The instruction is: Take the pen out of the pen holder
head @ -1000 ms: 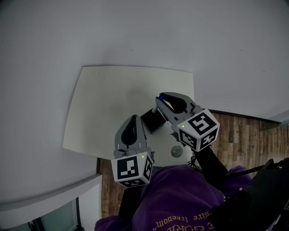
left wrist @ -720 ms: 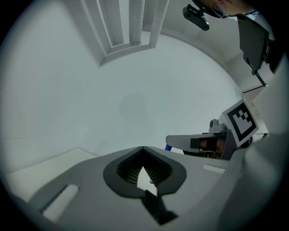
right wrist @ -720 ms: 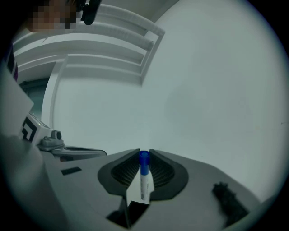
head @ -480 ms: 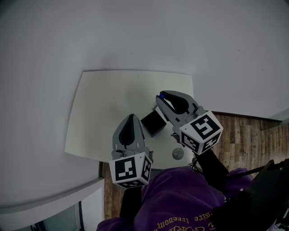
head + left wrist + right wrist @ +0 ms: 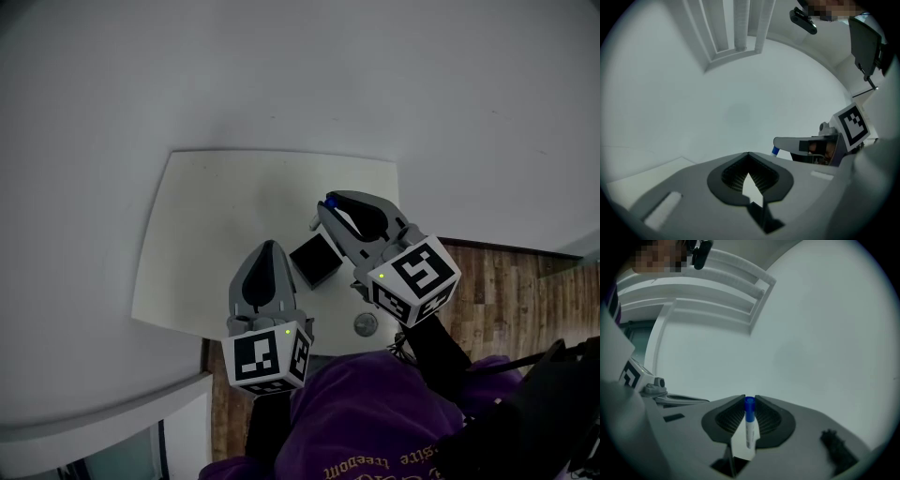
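Near pen holder (image 5: 315, 260) on surface (image 5: 216, 225) | right gripper (image 5: 749, 398) pinches blue-capped pen (image 5: 749, 425), seemingly lifted clear | left gripper (image 5: 748, 154) closed, empty | risk: narrow pinch, pen could slip.

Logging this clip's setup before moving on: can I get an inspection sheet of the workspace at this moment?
Surface: white table.
Job's things: black pen holder on the table; blue-capped pen in the right jaws, apart from the holder.
Clutter: small round object near the table's edge.
Grippers: right hand-held gripper shut on the pen; left hand-held gripper shut, empty.
Cables: thin dark leads behind the right one, apparently.
Surroundings: white wall, wooden floor, purple garment.
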A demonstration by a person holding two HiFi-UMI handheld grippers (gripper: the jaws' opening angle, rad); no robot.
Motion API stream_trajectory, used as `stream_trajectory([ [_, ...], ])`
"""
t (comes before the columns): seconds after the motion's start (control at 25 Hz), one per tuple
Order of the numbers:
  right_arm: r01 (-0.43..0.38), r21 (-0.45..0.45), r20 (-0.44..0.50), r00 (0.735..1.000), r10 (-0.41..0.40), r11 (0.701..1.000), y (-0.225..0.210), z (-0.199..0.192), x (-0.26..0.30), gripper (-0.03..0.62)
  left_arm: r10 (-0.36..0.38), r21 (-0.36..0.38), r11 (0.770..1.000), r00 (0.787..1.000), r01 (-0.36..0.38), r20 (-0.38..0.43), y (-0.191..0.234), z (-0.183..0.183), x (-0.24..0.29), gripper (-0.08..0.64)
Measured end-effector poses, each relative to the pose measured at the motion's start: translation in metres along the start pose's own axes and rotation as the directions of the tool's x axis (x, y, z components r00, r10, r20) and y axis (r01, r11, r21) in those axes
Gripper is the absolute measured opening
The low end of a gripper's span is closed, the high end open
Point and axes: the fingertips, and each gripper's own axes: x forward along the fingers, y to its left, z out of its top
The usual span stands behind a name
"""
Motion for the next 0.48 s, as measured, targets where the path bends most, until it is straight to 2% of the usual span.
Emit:
stream_trajectory([
  [0.48, -0.02, -0.008, -0.001, 1.0, 0.02, 1.0, 0.0019, 0.0021, 0.0005, 0.071, -0.002, -0.001, 1.0, 1.0, 0.002, -0.007, -0.0027, -0.001, 0.0007, 0.005],
])
